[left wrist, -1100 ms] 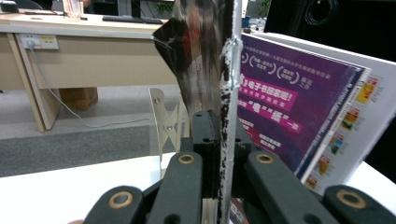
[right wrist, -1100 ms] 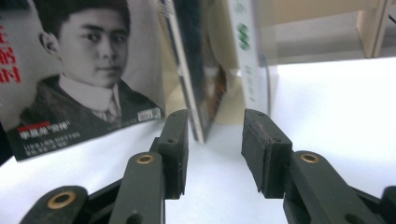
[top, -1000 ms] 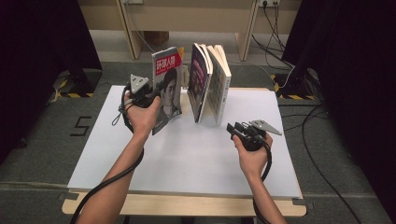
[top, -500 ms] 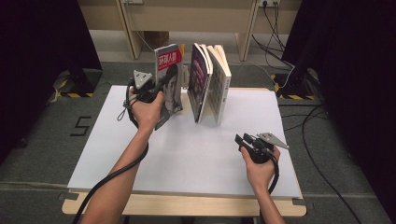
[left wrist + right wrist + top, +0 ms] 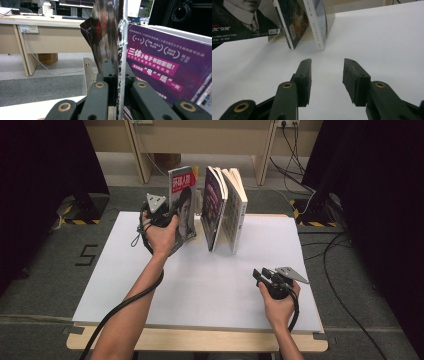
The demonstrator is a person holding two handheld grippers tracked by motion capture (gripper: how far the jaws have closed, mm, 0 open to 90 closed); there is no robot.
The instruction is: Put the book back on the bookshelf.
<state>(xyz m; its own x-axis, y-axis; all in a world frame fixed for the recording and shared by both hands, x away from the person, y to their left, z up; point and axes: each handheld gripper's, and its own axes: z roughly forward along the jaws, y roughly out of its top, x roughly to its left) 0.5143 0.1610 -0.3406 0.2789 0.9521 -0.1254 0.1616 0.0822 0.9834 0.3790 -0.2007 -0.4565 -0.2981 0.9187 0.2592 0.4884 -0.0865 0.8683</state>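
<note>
A: What does the high view give?

B: A person's left hand holds the left gripper (image 5: 167, 217) at the far left of the white bench (image 5: 150, 285); its fingers are clamped on a magazine (image 5: 182, 200) with a portrait on its cover, which stands nearly upright, its lower edge at the bench; just to its right two books (image 5: 225, 207) stand on end, leaning together against a pale bookend (image 5: 199, 205); the magazine stands just beside them, with a narrow gap showing between. The right gripper (image 5: 261, 276) sits low over the near right of the bench, well apart from the books.

A: And the left gripper view?

B: The fingers (image 5: 110, 72) are closed tight on the magazine's (image 5: 107, 32) edge, which rises straight up between them; a purple book cover (image 5: 165, 65) with white lettering stands close on the right; the bookend (image 5: 88, 72) shows just behind the fingers on the left.

A: The right gripper view?

B: The right gripper's (image 5: 326, 75) fingers stand fairly wide with nothing between them, having just been opening; bare white bench (image 5: 382, 42) lies beneath; farther off, the two books (image 5: 307, 22) lean together, and the magazine's portrait cover (image 5: 239, 20) shows at the upper left.
</note>
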